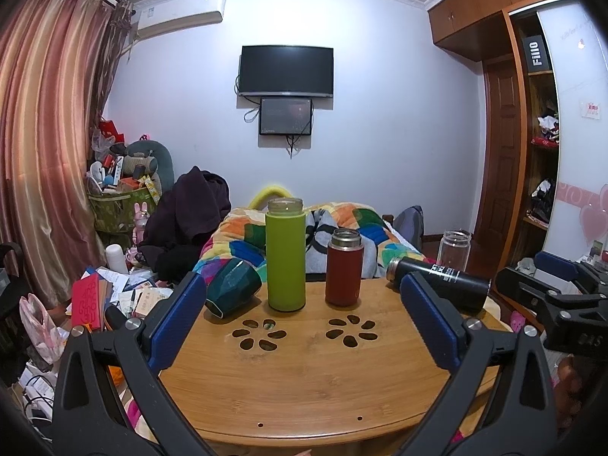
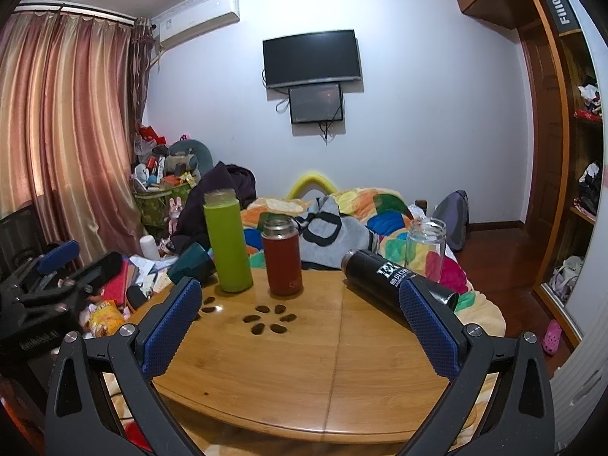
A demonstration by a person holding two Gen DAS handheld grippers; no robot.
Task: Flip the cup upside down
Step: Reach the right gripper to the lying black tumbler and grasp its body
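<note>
On the round wooden table [image 1: 304,372] stand a tall green cup [image 1: 285,254] and a shorter red cup [image 1: 344,268], both upright with open mouths. A dark teal cup [image 1: 232,288] lies on its side at the table's left edge. A black flask [image 1: 440,283] lies on its side at the right. A clear glass jar [image 1: 454,249] stands behind it. My left gripper [image 1: 300,296] is open and empty, held back from the cups. My right gripper [image 2: 298,298] is open and empty; the black flask [image 2: 395,279] lies by its right finger. The green cup [image 2: 227,243] and the red cup [image 2: 283,256] show there too.
Flower-shaped cutouts [image 1: 304,332] pierce the tabletop. A bed with a colourful quilt [image 1: 349,228] lies behind the table. Papers and boxes clutter the floor at the left [image 1: 110,296]. A wardrobe [image 1: 532,133] stands at the right. The right gripper's body [image 1: 562,304] shows at the left wrist view's right edge.
</note>
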